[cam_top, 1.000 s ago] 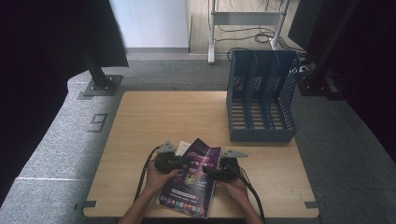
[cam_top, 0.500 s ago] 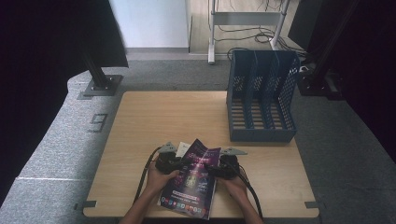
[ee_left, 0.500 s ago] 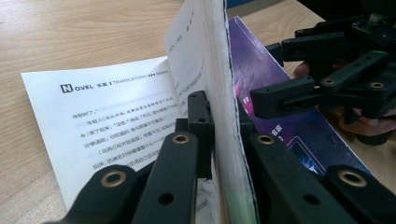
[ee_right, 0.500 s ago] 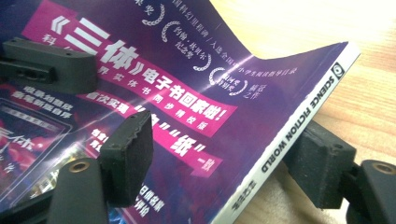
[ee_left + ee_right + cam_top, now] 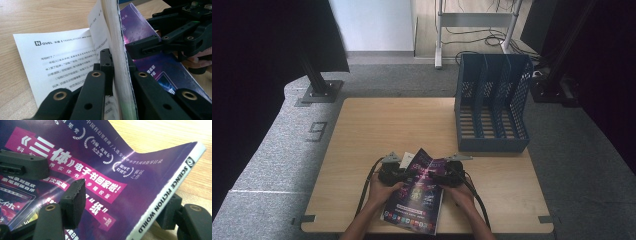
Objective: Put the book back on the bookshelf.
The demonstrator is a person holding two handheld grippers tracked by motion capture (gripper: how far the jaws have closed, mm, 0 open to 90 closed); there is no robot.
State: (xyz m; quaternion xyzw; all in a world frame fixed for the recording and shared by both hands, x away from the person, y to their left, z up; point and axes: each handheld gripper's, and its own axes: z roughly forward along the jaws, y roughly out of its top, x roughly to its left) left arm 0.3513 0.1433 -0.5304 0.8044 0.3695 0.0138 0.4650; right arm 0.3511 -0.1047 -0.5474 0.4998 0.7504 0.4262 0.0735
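Both grippers are holding the magazine point(image 5: 414, 197), well in front of the blue file rack point(image 5: 492, 102). The left gripper point(image 5: 117, 72) is clamping its page block; the right gripper point(image 5: 120, 205) is straddling the spine edge, whose long axis is pointing towards the rack.

Magazine point(image 5: 120, 182) spine reads "SCIENCE FICTION WORLD"

Purple-covered magazine point(image 5: 418, 192), white spine lettered "SCIENCE FICTION WORLD", lies at the table's near edge, far end lifted and cover bowed, one white text page splayed flat at its left.
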